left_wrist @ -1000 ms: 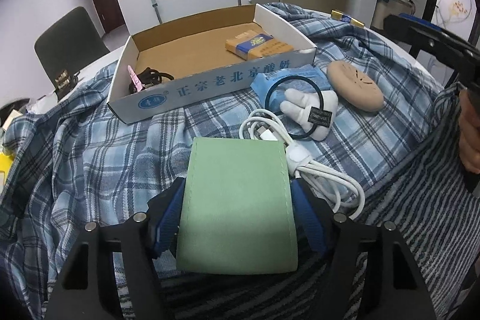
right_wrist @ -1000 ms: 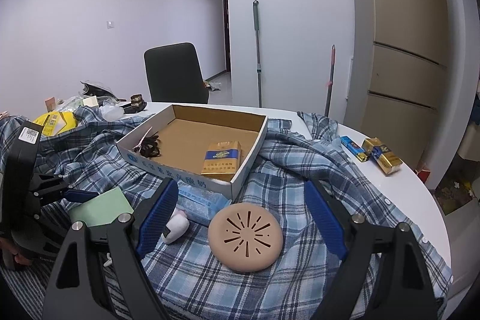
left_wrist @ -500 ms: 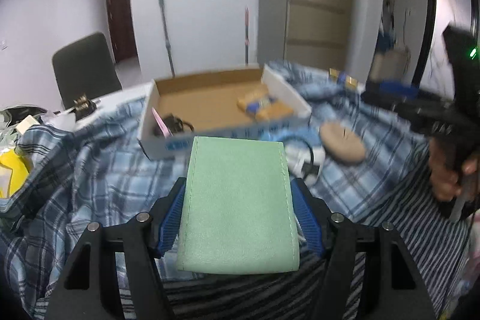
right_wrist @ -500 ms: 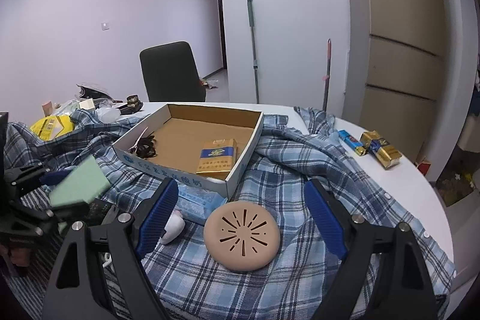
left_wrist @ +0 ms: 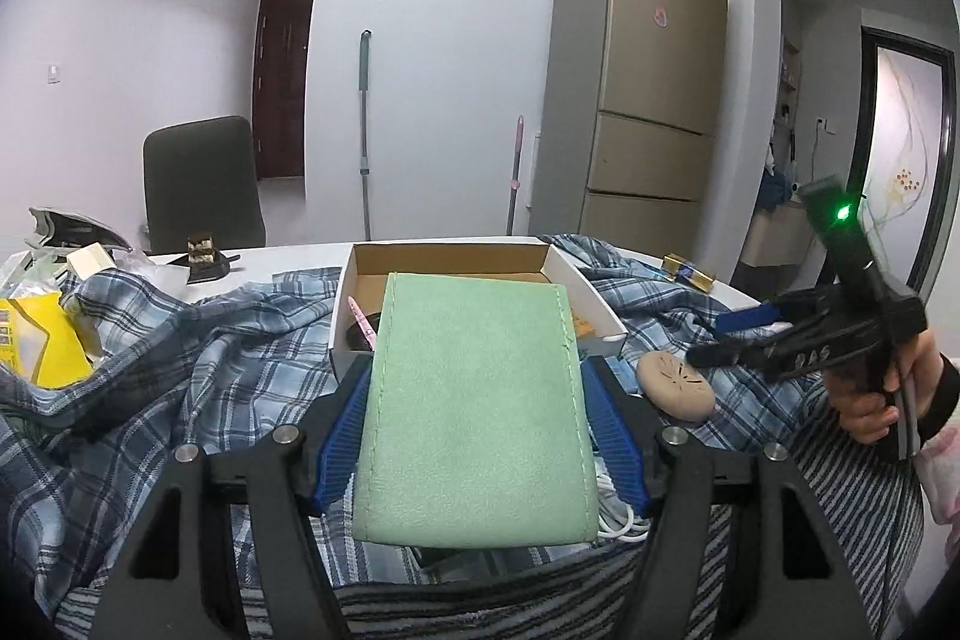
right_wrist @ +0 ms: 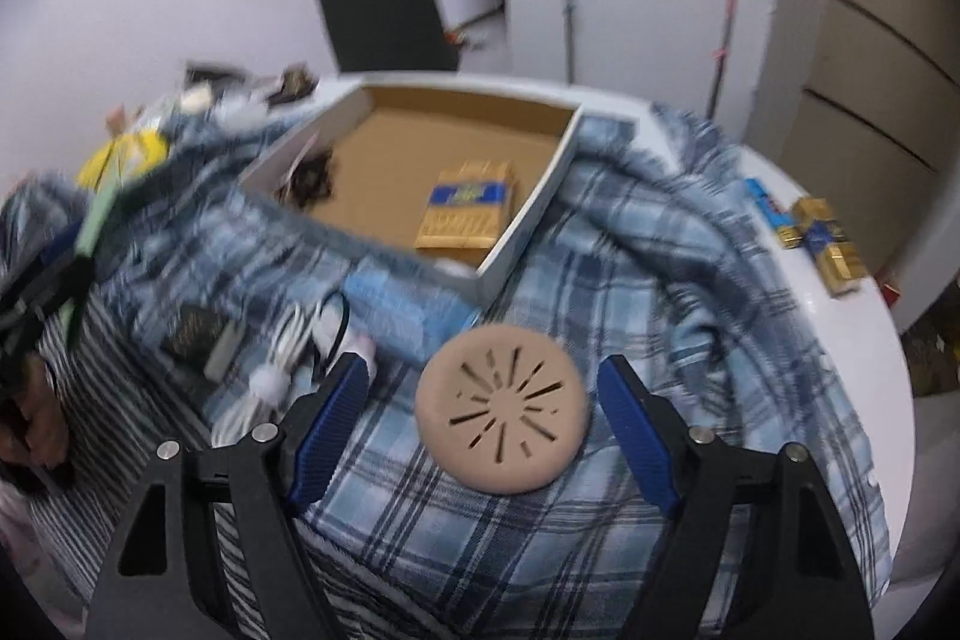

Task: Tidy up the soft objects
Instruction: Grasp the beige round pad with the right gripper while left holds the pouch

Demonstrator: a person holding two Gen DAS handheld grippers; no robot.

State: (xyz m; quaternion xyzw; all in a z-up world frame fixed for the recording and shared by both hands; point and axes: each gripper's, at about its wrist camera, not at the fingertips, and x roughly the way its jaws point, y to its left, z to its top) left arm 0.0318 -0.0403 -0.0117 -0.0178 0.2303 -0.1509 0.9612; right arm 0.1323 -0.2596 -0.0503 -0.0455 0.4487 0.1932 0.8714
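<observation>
The left gripper (left_wrist: 480, 412) clamps the green pouch (left_wrist: 477, 400), held raised just short of the cardboard box (right_wrist: 528, 214) (box holds a yellow pack (right_wrist: 465, 211)). The right gripper (right_wrist: 483, 424), jaws wide and empty, brackets the tan pad (right_wrist: 501, 418) lying outside the box; both items remain unplaced.

My left gripper (left_wrist: 477, 424) raised, fingers clamped on the green pouch (left_wrist: 474, 400), my right gripper (right_wrist: 486, 418) spread wide, empty, angled downward
</observation>
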